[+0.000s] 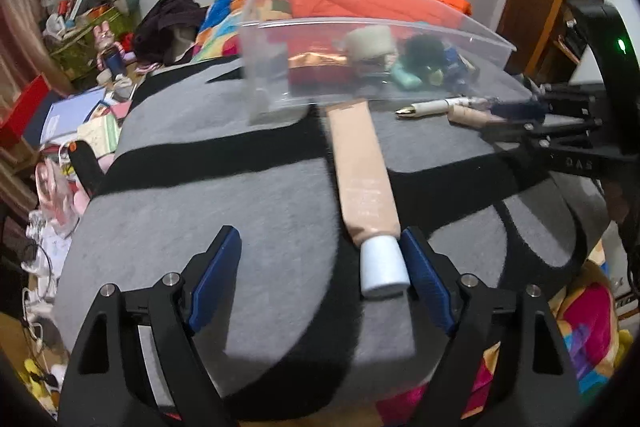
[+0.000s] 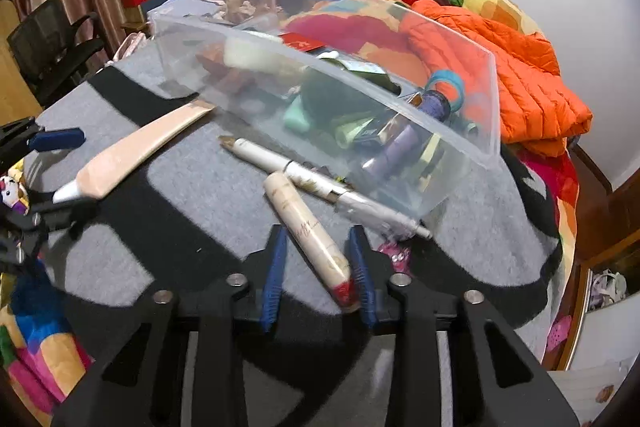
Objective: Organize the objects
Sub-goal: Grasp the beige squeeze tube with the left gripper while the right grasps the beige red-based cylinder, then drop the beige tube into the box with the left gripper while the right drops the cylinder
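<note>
A clear plastic bin (image 2: 460, 131), already part filled with small bottles and tubes, sits on a grey and black blanket (image 1: 200, 211) spread over a bed. Three things lie loose on the blanket just in front of the bin.

Nearest the bin is a long white pen (image 2: 304, 171), lying along the bin's front wall. Beside it lies a cream tube with a red end (image 2: 308, 231). Its long axis runs from the bin toward the right tool (image 2: 320, 271), and its red end rests between that tool's two blue pads. The right tool is narrowed around the tube: one pad seems to touch the red end, while the other shows a gap, so the pinch does not look complete.

Farther from the pen, a long peach tube with a white cap (image 1: 366, 183) points its flat end under the bin's front wall and its cap toward the left tool (image 1: 320, 275). The left tool is spread wide and holds nothing; the cap lies just beside one pad, off centre.

Each hand is nearest its own tube, and the bin lies straight ahead of both.
</note>
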A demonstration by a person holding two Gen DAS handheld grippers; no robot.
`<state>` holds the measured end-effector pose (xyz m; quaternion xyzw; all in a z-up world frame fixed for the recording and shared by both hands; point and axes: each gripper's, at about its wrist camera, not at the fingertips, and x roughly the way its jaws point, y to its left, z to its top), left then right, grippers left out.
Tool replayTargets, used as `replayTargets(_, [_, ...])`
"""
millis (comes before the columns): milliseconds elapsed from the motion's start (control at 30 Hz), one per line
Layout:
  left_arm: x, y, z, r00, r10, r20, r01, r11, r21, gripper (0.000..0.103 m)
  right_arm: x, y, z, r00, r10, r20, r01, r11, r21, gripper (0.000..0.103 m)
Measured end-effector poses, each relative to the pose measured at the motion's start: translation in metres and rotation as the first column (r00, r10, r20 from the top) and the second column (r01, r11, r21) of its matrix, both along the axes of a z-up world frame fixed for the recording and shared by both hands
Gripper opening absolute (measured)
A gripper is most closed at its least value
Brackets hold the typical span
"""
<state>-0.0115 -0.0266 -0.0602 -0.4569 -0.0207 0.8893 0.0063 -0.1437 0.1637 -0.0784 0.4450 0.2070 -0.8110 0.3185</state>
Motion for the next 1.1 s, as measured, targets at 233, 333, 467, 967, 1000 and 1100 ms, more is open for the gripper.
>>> replayTargets(233, [-0.013, 0.013, -0.005, 0.999, -0.014, -0.052, 0.013, 1.000, -0.022, 0.077, 0.019, -0.011, 0.000, 1.000, 0.020, 0.011, -0.020, 0.999, -0.028, 0.017])
replayTargets(333, [-0.017, 0.022, -0.007, 0.994, -0.055, -0.092, 0.052, 0.998, -0.037, 0.061, 0.017, -0.012, -0.002, 0.999, -0.020, 0.030, 0.022, 0.997, -0.068, 0.017])
replayTargets(467, [-0.018, 0.025, -0.006, 0.990, -0.081, -0.117, 0.077, 0.996, -0.036, 0.031, 0.016, -0.007, -0.003, 0.994, -0.095, 0.059, 0.102, 0.987, -0.127, 0.014])
replayTargets(967, [0.001, 0.032, 0.019, 0.980, -0.103, -0.167, 0.111, 0.993, 0.036, 0.003, 0.040, 0.021, 0.026, 0.977, -0.209, 0.054, 0.215, 0.935, -0.283, 0.014])
replayTargets(1000, [0.000, 0.032, 0.022, 0.979, -0.106, -0.174, 0.115, 0.993, 0.038, 0.003, 0.039, 0.022, 0.030, 0.976, -0.214, 0.046, 0.218, 0.931, -0.292, 0.014])
replayTargets(1100, [-0.004, 0.033, 0.027, 0.976, -0.109, -0.187, 0.117, 0.992, 0.034, 0.003, 0.039, 0.023, 0.041, 0.974, -0.225, 0.025, 0.221, 0.923, -0.316, 0.014])
